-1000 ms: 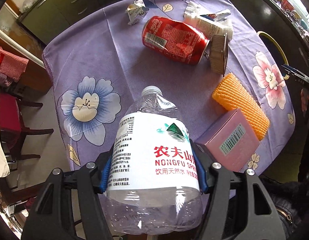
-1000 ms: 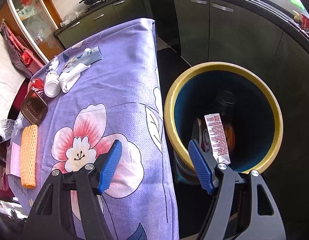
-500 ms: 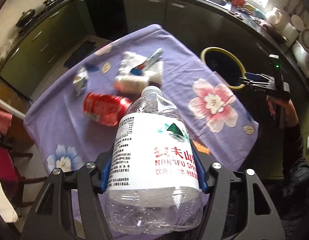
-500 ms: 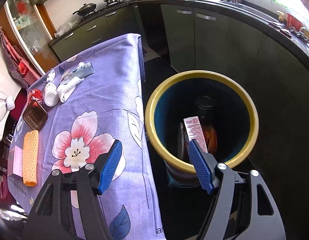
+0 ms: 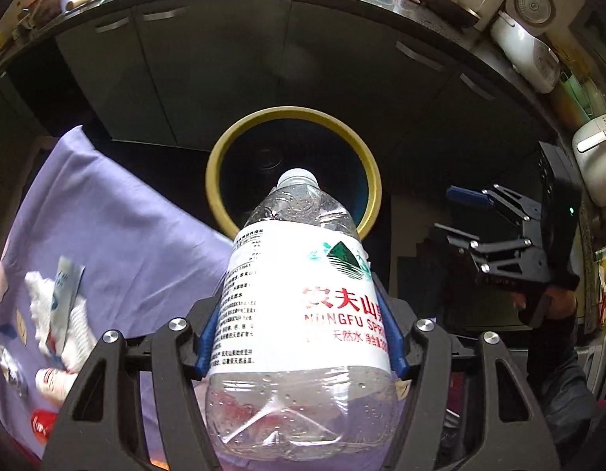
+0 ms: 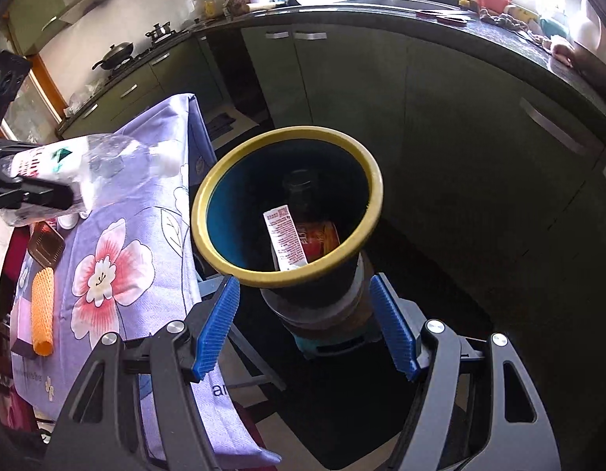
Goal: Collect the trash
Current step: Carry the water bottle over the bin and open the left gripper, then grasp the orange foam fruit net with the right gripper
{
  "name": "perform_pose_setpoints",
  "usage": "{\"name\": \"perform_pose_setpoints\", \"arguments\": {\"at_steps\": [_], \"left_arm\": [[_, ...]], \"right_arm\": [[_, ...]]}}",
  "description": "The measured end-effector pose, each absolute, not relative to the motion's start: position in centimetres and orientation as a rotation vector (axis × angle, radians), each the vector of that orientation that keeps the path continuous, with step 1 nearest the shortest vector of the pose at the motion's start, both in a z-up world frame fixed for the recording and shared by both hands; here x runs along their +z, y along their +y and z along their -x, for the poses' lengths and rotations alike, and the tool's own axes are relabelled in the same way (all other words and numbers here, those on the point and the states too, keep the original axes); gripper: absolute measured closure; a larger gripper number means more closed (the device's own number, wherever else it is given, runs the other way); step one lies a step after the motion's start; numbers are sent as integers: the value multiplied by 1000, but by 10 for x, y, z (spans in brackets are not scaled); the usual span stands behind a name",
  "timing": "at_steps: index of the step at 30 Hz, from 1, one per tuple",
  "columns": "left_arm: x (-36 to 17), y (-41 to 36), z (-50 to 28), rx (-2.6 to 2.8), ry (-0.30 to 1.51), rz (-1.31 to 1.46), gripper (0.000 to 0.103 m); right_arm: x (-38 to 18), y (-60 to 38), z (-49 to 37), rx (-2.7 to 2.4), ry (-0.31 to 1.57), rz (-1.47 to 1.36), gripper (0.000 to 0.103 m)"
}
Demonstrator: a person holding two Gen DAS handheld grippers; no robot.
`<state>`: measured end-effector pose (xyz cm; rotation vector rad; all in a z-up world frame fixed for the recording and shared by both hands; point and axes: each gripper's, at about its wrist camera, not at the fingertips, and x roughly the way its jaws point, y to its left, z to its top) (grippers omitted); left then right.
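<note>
Left wrist view: left gripper [image 5: 301, 337], blue pads clamped on the labelled middle of a clear plastic water bottle [image 5: 303, 306], white cap pointing toward the yellow-rimmed bin [image 5: 371, 180] beyond. Purple flowered tablecloth [image 5: 118, 227] at left, bearing crumpled tissue [image 5: 40, 306] and a tube [image 5: 65, 286]. Right gripper [image 5: 455, 212] visible at right, held by a hand [image 5: 554, 298]. Right wrist view: right gripper [image 6: 308, 327], jaws wide, nothing between the pads, above the bin's base. Bin [image 6: 224, 251] beside the table, containing a white-and-red wrapper [image 6: 285, 235] and a dark bottle [image 6: 299, 188]. Water bottle [image 6: 87, 165] at left, above the table. Orange foam sleeve [image 6: 42, 310] and brown tray [image 6: 46, 249] on the cloth.
</note>
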<state>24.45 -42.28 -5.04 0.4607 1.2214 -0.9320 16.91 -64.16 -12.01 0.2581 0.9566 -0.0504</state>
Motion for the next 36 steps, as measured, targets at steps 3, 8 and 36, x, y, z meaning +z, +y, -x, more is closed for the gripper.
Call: {"name": "perform_pose_setpoints", "arguments": {"at_steps": [3,8,36], "left_arm": [[-65,-462,-250,-975,1223,-450,41],[-81,-498,-267,-951,1182,-408,27],[16,-94,-135,-488,820,80,13]], "right_arm": [[-123,-652,-165,-70,958,-278,34],[-128,-655,-163,-70,970,-296,34],[-107,-403,-157,588,953,-34,34]]}}
